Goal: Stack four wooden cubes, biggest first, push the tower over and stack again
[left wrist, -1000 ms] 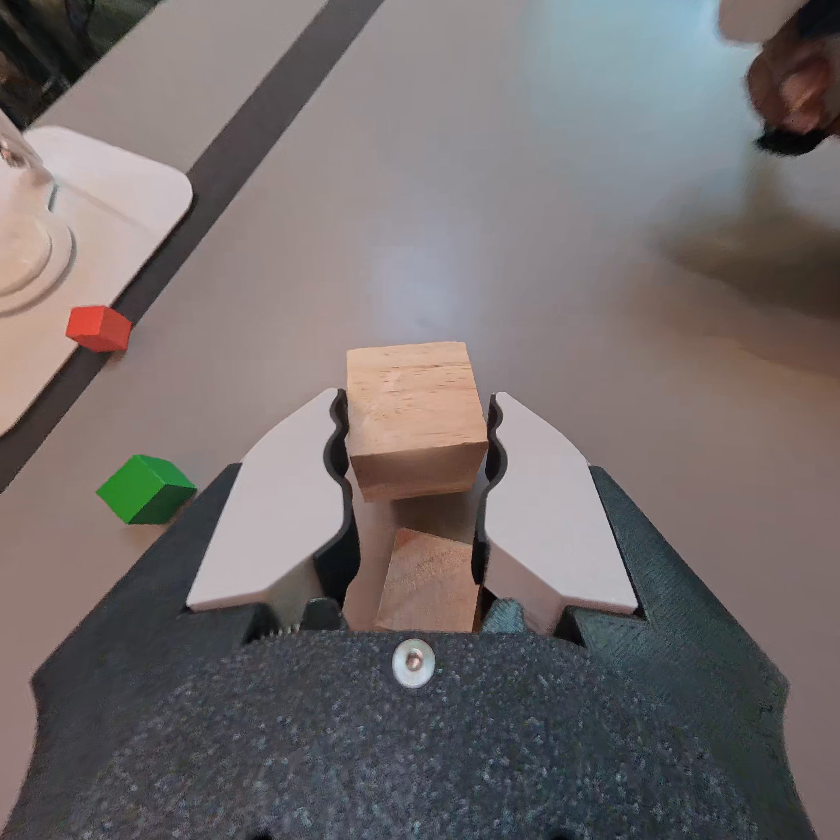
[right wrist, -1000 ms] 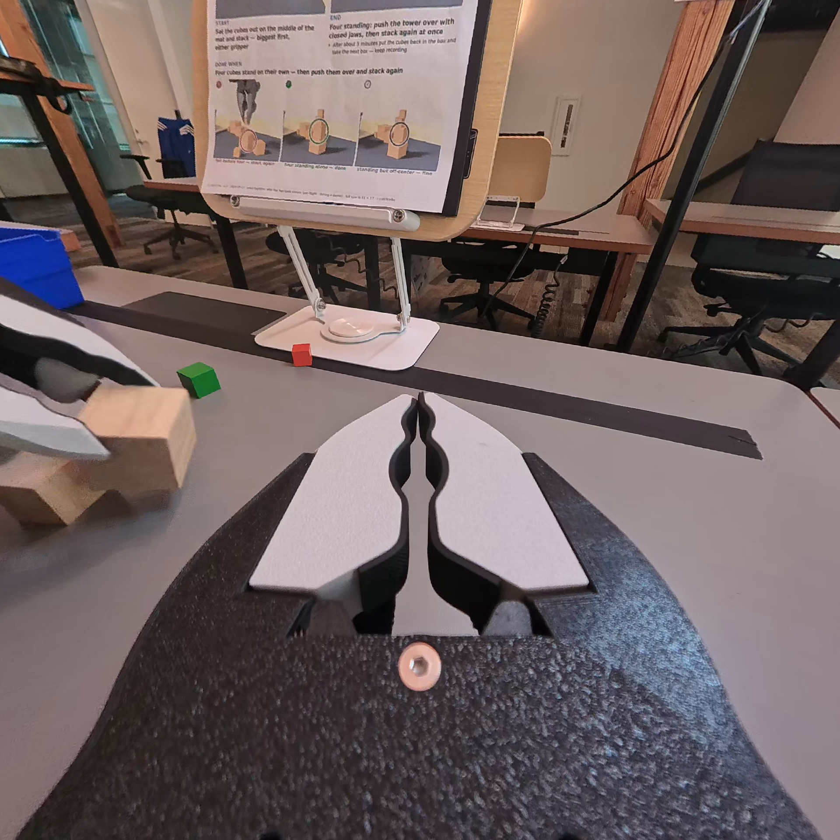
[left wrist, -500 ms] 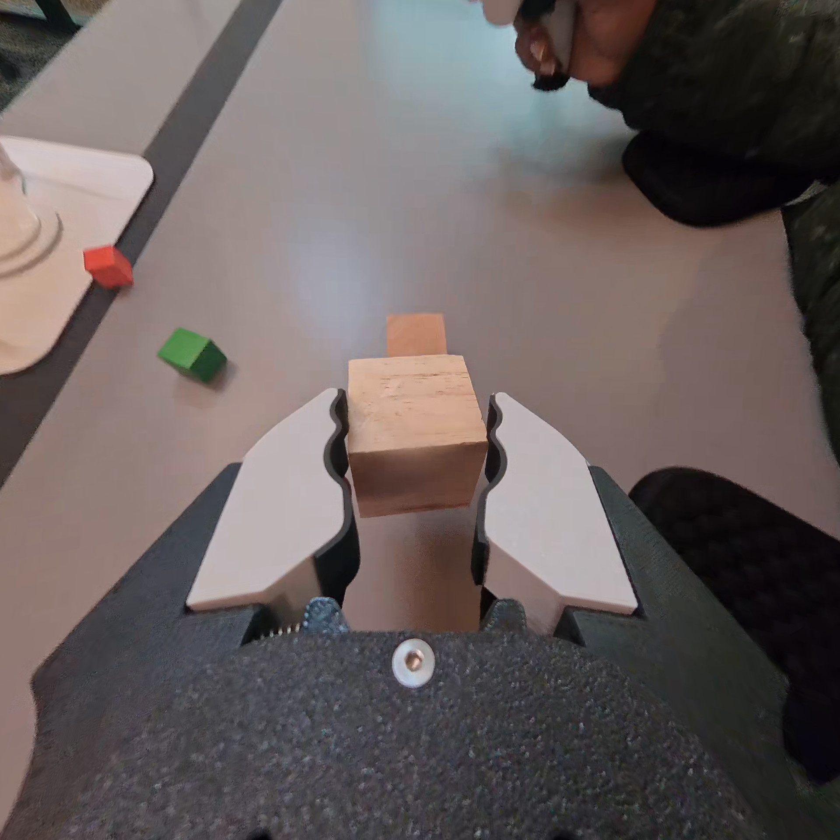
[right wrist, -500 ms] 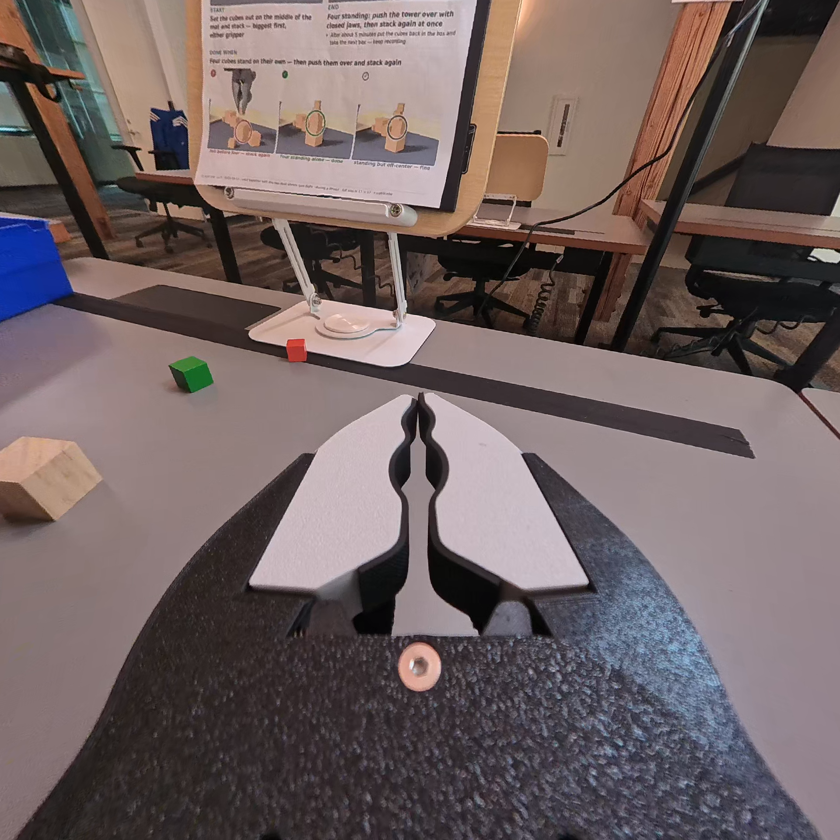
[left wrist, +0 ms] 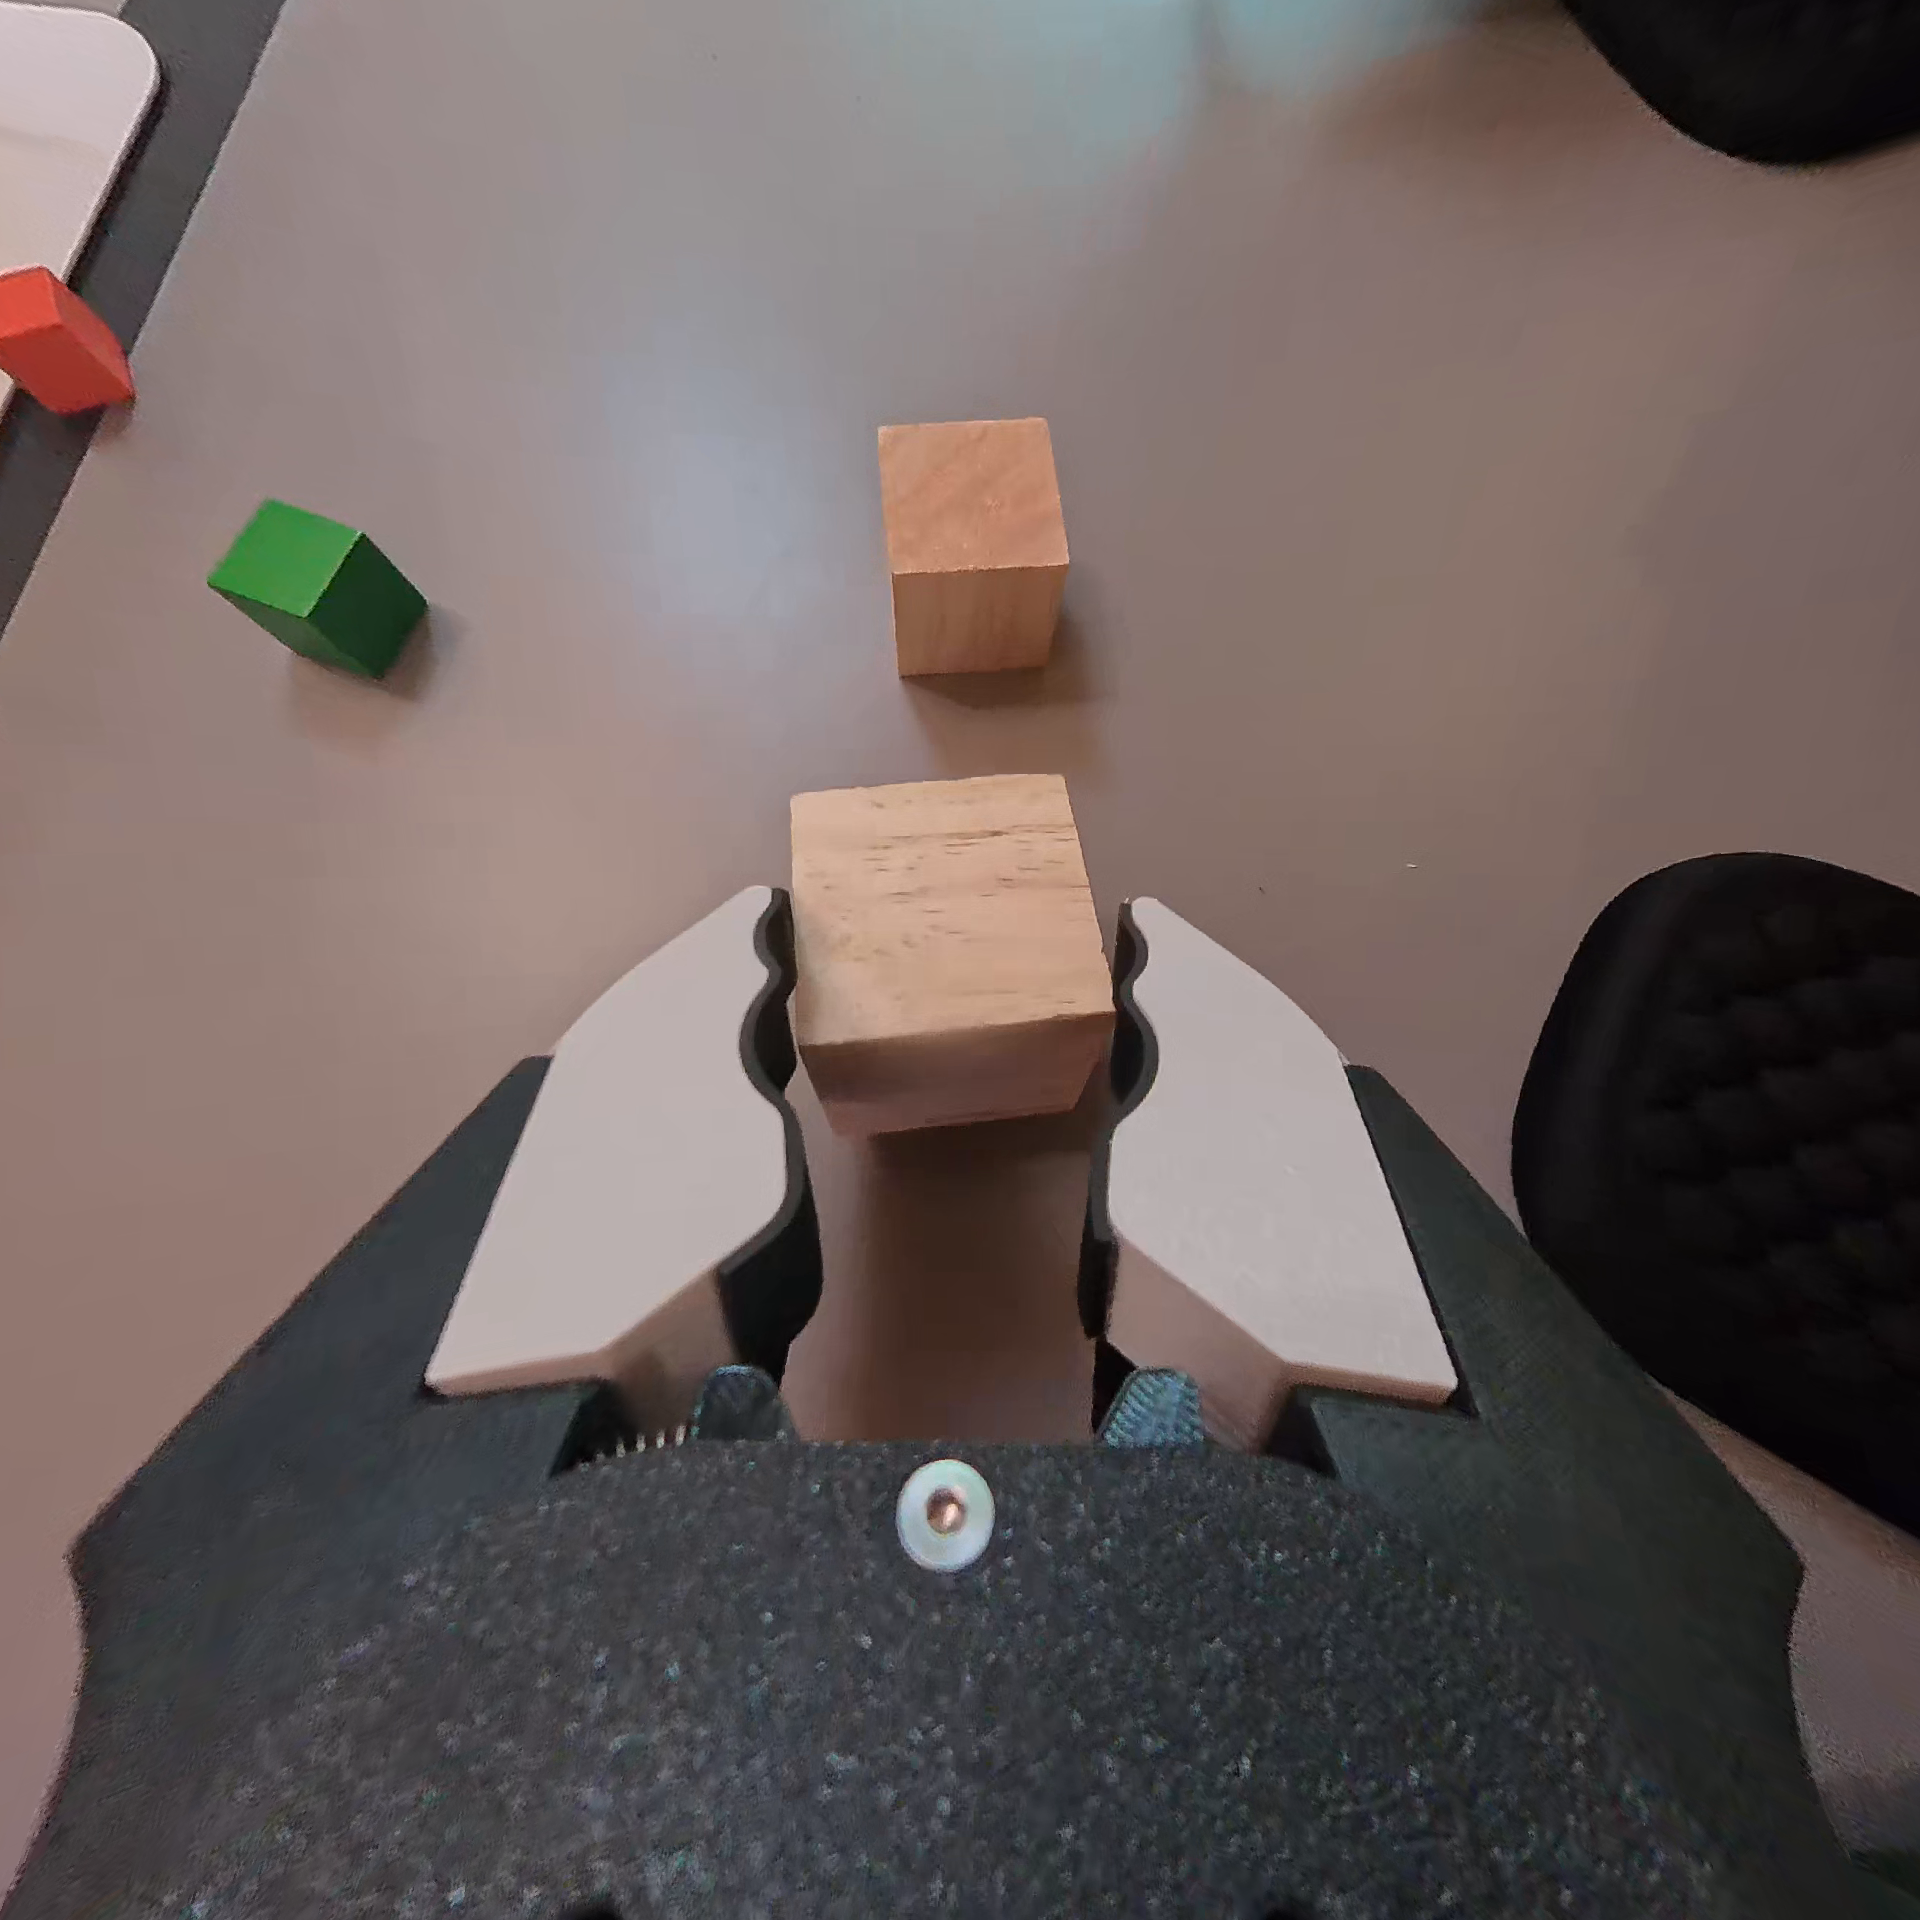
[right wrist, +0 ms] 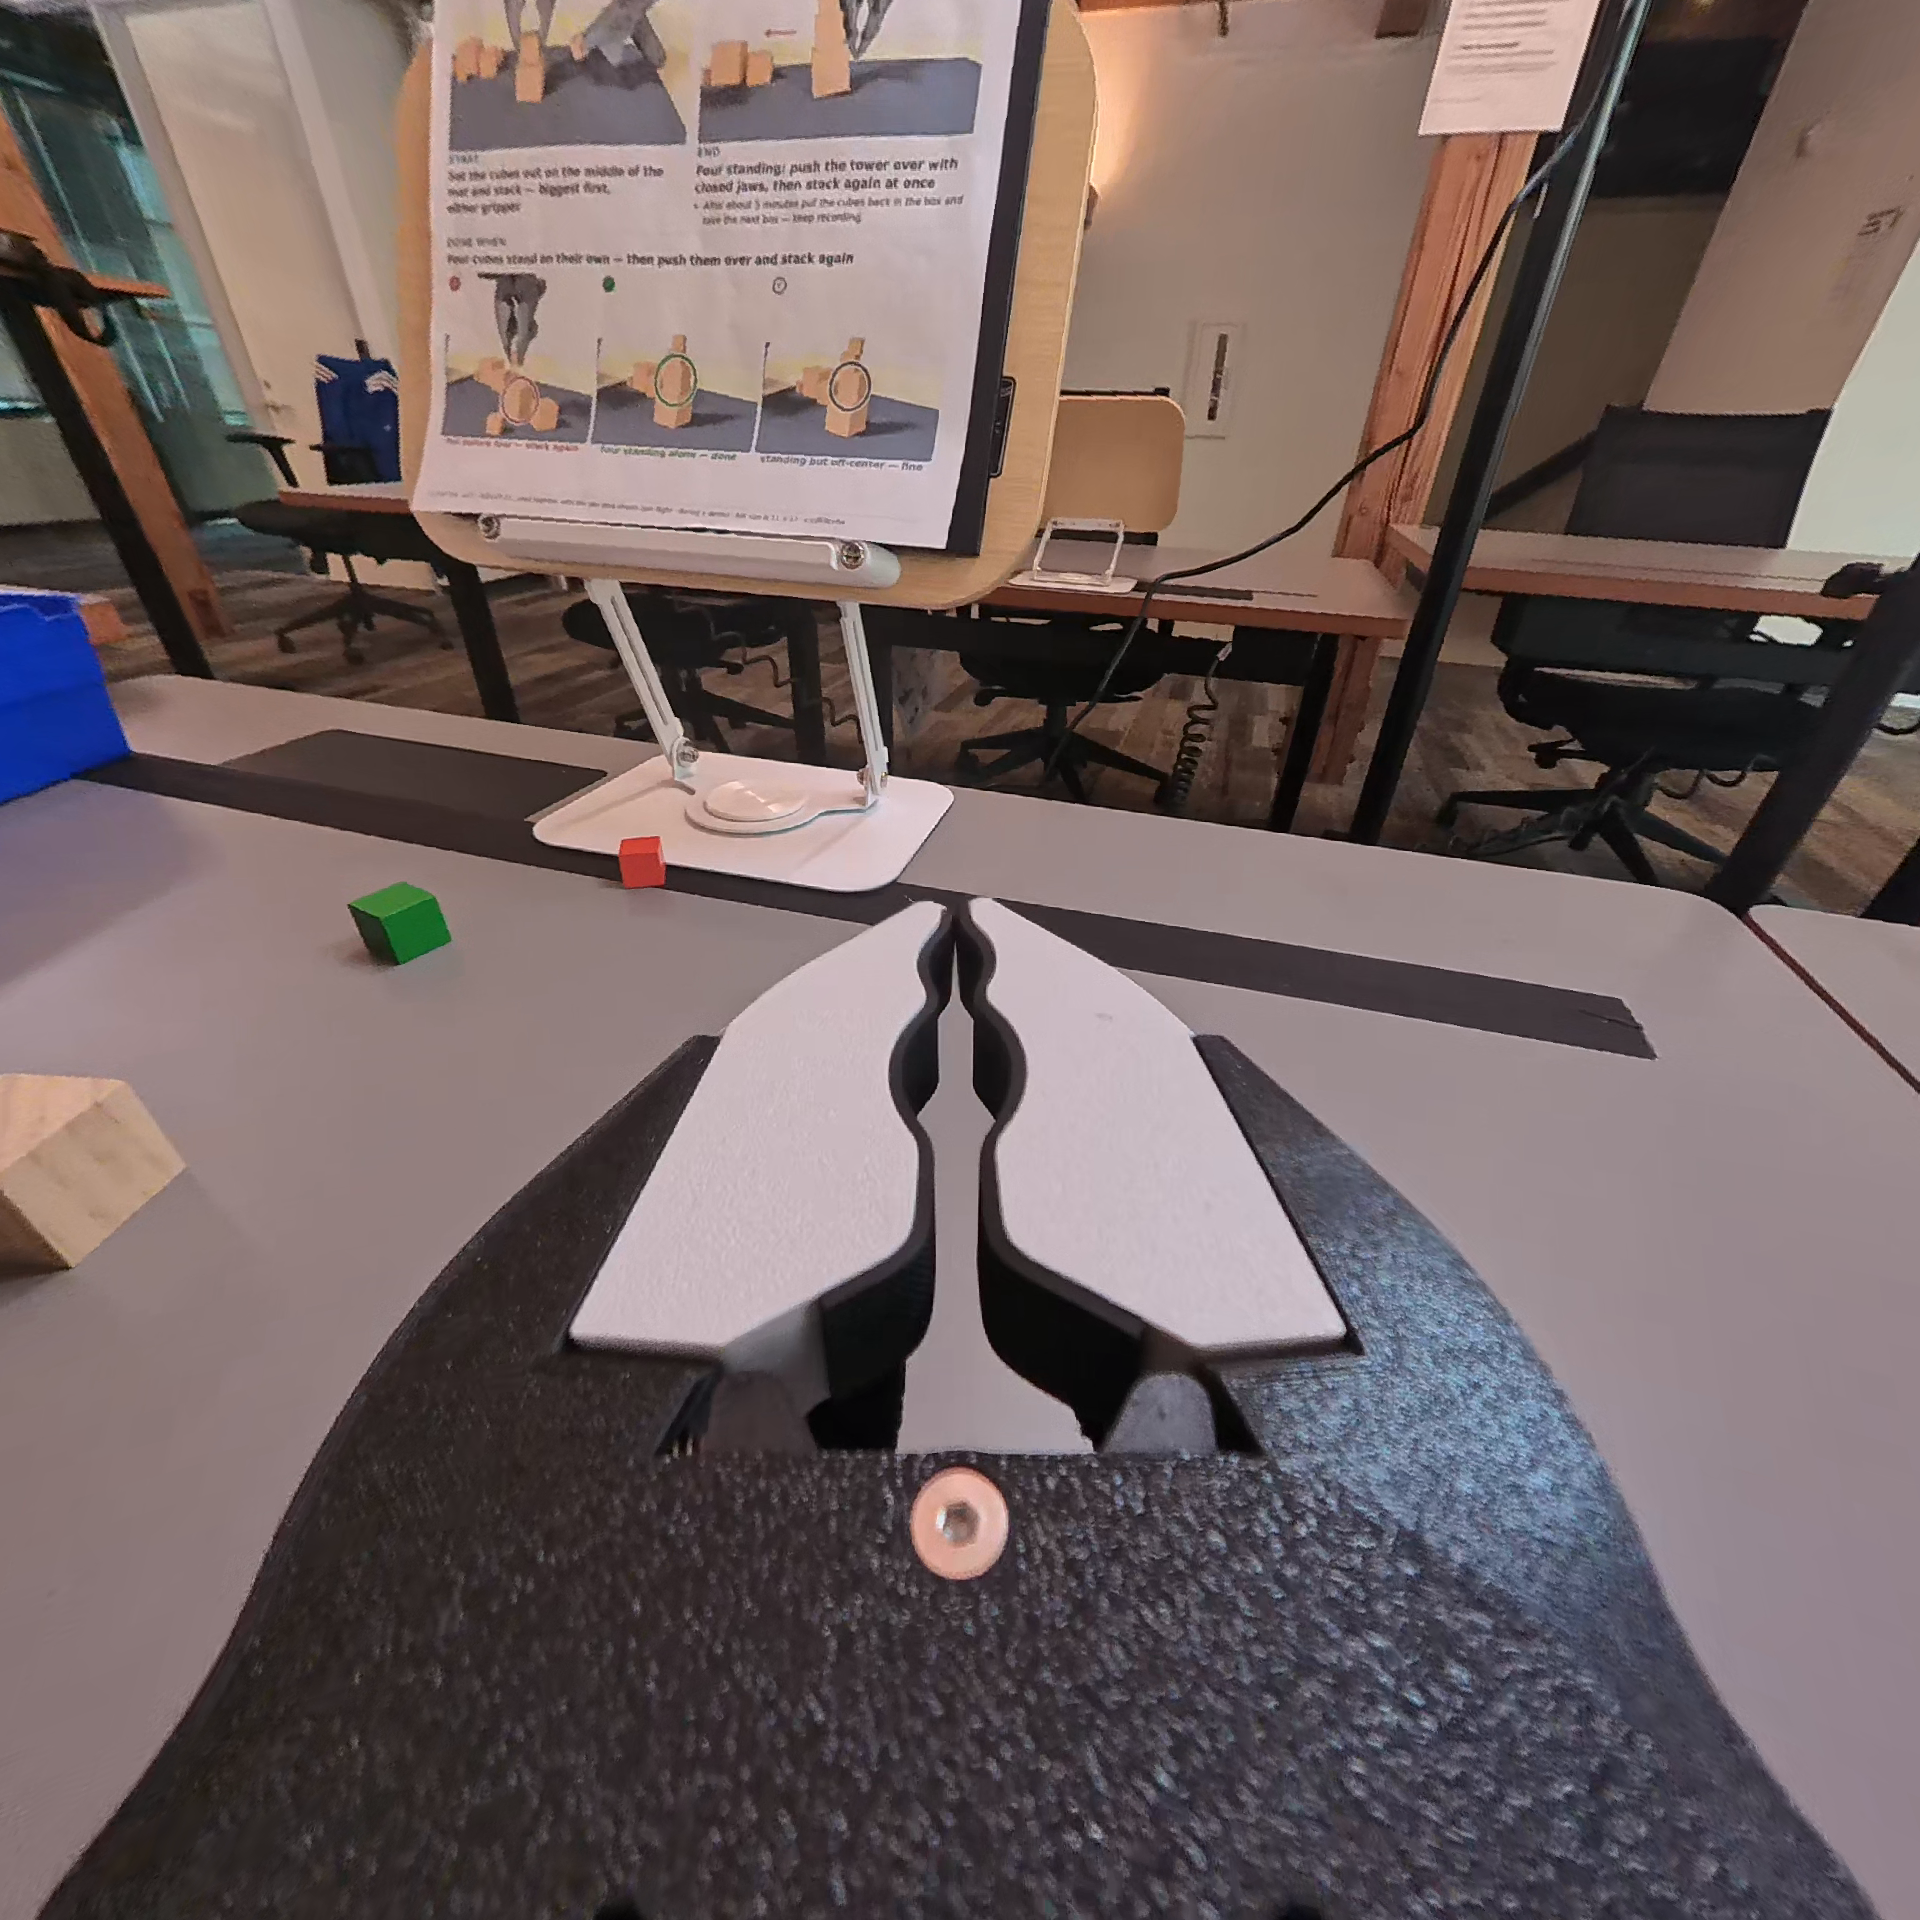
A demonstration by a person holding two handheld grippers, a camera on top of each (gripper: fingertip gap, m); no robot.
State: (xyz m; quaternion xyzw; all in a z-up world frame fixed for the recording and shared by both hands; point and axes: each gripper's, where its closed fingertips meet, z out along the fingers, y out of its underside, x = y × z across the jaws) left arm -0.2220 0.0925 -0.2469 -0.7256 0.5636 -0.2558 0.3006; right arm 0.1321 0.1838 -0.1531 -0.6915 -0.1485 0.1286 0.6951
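Grey table [right wrist: 1455, 1195] in an office room

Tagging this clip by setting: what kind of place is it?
Most likely an open-plan office used for data collection. Beyond the grey table stand rows of desks with office chairs, and a stand holds an instruction sheet over scattered blocks.

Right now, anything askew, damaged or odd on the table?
Nothing damaged or spilled. The green block sits turned at an angle to the wooden block, and the red block rests against the white stand base.
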